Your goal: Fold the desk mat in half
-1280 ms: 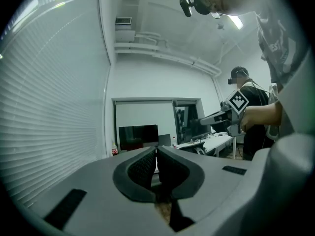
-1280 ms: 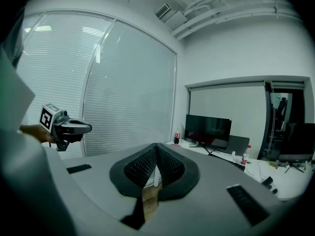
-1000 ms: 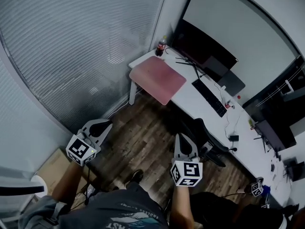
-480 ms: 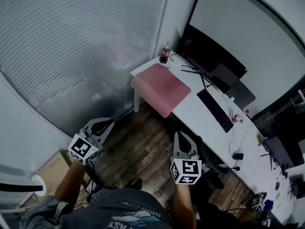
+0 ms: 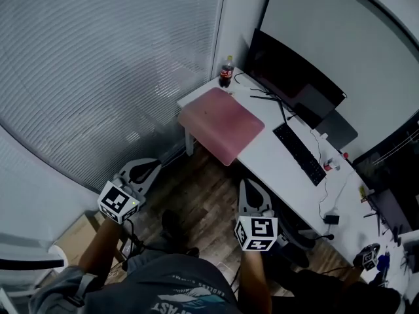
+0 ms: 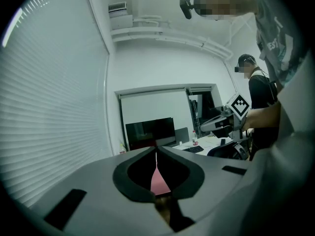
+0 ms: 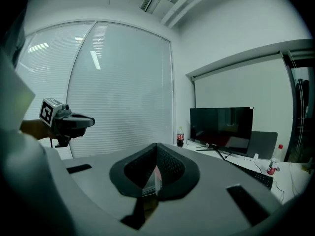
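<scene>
While left tongs [image 5: 154, 166], right tongs [image 5: 246, 185] closed empty, flat pink rectangular desk mat [image 5: 221, 115] on white desk [image 5: 275, 161].

The person has stepped nearer the desk [image 5: 262, 152], so the pink desk mat [image 5: 221, 116] and bottle [image 5: 226, 70] sit slightly lower in the head view. The left gripper [image 5: 154, 166] and right gripper [image 5: 246, 184] have advanced with the step.

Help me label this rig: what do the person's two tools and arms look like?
The left tool and right tool are each a pale grey shell tapering to a point, with black-lined jaws. Each carries a white cube with black square markers at its rear. The person wears a dark grey short-sleeved T-shirt with pale print; the forearms are uncovered.
</scene>
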`<action>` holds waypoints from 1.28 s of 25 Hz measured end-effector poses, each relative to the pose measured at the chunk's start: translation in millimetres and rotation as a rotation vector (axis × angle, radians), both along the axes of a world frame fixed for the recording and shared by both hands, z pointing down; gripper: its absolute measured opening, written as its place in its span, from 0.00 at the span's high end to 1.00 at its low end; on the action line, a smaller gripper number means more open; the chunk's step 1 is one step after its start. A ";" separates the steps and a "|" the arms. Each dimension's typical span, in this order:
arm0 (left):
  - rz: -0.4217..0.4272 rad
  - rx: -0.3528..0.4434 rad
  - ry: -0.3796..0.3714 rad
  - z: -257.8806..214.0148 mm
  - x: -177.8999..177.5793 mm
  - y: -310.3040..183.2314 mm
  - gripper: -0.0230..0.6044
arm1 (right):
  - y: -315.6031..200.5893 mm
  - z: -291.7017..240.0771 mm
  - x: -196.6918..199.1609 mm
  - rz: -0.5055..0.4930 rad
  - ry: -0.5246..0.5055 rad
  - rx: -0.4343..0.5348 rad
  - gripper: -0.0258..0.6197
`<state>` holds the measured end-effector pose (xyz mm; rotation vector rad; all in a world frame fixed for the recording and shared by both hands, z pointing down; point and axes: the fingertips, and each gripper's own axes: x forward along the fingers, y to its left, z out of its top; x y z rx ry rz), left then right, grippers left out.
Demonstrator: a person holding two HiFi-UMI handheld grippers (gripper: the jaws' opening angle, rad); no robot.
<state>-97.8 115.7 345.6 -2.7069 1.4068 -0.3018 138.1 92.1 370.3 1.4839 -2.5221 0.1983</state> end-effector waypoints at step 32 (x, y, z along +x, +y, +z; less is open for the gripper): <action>0.245 -0.077 0.061 68.6 -48.2 -278.3 0.93 | -168.6 72.9 -25.1 0.311 0.084 -0.063 0.92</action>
